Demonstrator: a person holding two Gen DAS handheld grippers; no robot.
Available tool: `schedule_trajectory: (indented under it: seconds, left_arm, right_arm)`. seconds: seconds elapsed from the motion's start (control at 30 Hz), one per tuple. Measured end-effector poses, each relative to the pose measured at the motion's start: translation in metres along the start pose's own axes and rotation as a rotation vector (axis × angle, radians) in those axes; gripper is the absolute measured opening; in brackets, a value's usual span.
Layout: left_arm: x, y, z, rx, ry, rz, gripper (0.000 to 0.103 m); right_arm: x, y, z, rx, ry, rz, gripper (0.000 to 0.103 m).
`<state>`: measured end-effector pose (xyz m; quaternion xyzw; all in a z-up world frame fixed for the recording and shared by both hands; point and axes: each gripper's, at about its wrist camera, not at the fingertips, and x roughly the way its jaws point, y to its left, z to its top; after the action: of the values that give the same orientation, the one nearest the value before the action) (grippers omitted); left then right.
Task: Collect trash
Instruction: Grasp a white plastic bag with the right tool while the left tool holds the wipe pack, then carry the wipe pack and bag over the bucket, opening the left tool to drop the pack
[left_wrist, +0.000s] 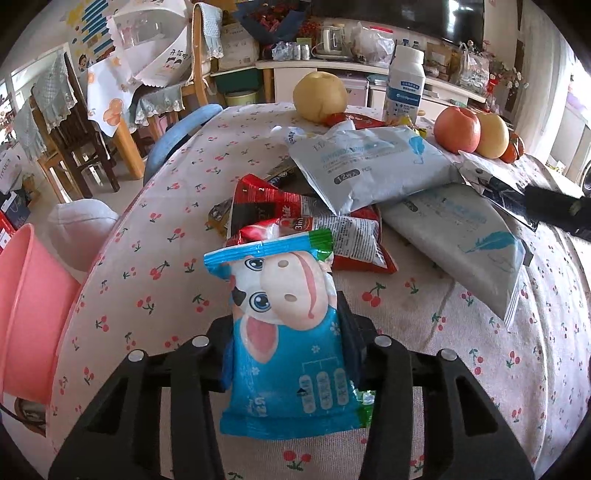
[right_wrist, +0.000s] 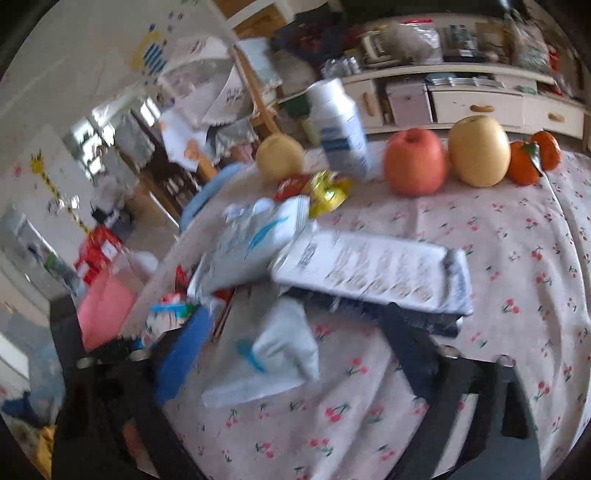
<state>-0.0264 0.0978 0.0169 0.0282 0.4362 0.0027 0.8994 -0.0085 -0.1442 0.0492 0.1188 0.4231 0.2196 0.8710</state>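
My left gripper (left_wrist: 286, 332) is shut on a blue cow-print snack packet (left_wrist: 288, 332) and holds it upright above the cherry-print tablecloth (left_wrist: 147, 266). Behind it lie a red snack wrapper (left_wrist: 332, 229) and two grey wipe packs (left_wrist: 373, 166). My right gripper (right_wrist: 295, 350) is wide open over a grey wipe pack (right_wrist: 273, 354) that lies between its fingers; that view is blurred. A white flat pack (right_wrist: 369, 269) rests on the pile beyond it. The right gripper's tip also shows in the left wrist view (left_wrist: 554, 206). The cow packet shows at left in the right view (right_wrist: 173, 314).
A pink bin (left_wrist: 33, 310) stands at the table's left edge. A pear (left_wrist: 319, 96), a white bottle (left_wrist: 404, 85), an apple (left_wrist: 457, 129) and oranges (right_wrist: 532, 158) stand at the table's far side. A yellow wrapper (right_wrist: 328, 188) lies by the bottle. Chairs stand beyond.
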Motion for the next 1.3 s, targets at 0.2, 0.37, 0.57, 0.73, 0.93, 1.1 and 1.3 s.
schedule_trajectory:
  seconds: [0.2, 0.37, 0.57, 0.73, 0.93, 1.1, 1.3]
  left_arm:
    - [0.000, 0.003, 0.001, -0.005, 0.004, -0.025, 0.044]
    - [-0.001, 0.006, 0.002, -0.011, 0.011, -0.044, 0.044]
    - [-0.001, 0.012, 0.002, -0.036, 0.018, -0.073, 0.043]
    - [-0.003, 0.020, 0.002, -0.058, 0.016, -0.082, 0.043]
    - [-0.009, 0.033, 0.001, -0.084, 0.006, -0.093, 0.043]
    - [-0.015, 0.042, 0.000, -0.104, -0.003, -0.106, 0.043]
    - [-0.024, 0.054, 0.001, -0.132, -0.023, -0.125, 0.043]
  right_arm:
    - [0.024, 0.002, -0.005, 0.048, 0.043, 0.029, 0.070]
    - [0.038, 0.005, -0.007, 0.056, 0.061, 0.046, 0.070]
    - [0.048, 0.008, -0.007, 0.077, 0.064, 0.061, 0.059]
    - [0.048, 0.006, -0.008, 0.083, 0.069, 0.074, 0.049]
    - [0.045, 0.023, -0.012, 0.003, 0.080, 0.059, 0.034]
    - [0.037, 0.029, -0.019, -0.016, 0.073, 0.048, 0.030]
    - [0.025, 0.043, -0.035, -0.029, 0.043, 0.030, 0.024]
